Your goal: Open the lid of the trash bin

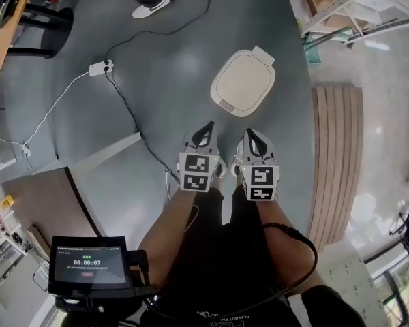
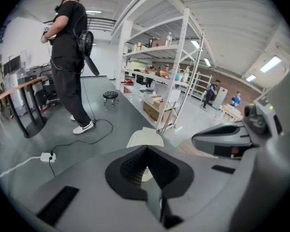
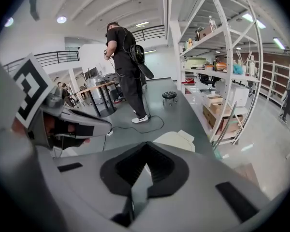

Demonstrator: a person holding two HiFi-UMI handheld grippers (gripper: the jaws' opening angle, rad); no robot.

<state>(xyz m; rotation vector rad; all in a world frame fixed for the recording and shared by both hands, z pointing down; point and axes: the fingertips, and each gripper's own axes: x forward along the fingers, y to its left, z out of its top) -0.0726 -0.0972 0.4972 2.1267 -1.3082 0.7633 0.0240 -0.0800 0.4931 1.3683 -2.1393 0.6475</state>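
Glossy grey floor (image 1: 177, 60) (light reflecting), white metal shelving (image 3: 217, 72), wooden table (image 1: 0, 46).

The bin (image 1: 243, 82), lid down, stands on the floor (image 1: 163, 60). The left gripper (image 1: 206, 127) and right gripper (image 1: 251, 134) hover just short of it, side by side.

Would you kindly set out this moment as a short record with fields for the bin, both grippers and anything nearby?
trash bin: cream, closed, standing on the grey floor ahead of both grippers
left gripper: jaws together, empty, short of the bin
right gripper: jaws together, empty, short of the bin
power strip: on the floor, left of the bin
task stage: bin not yet opened
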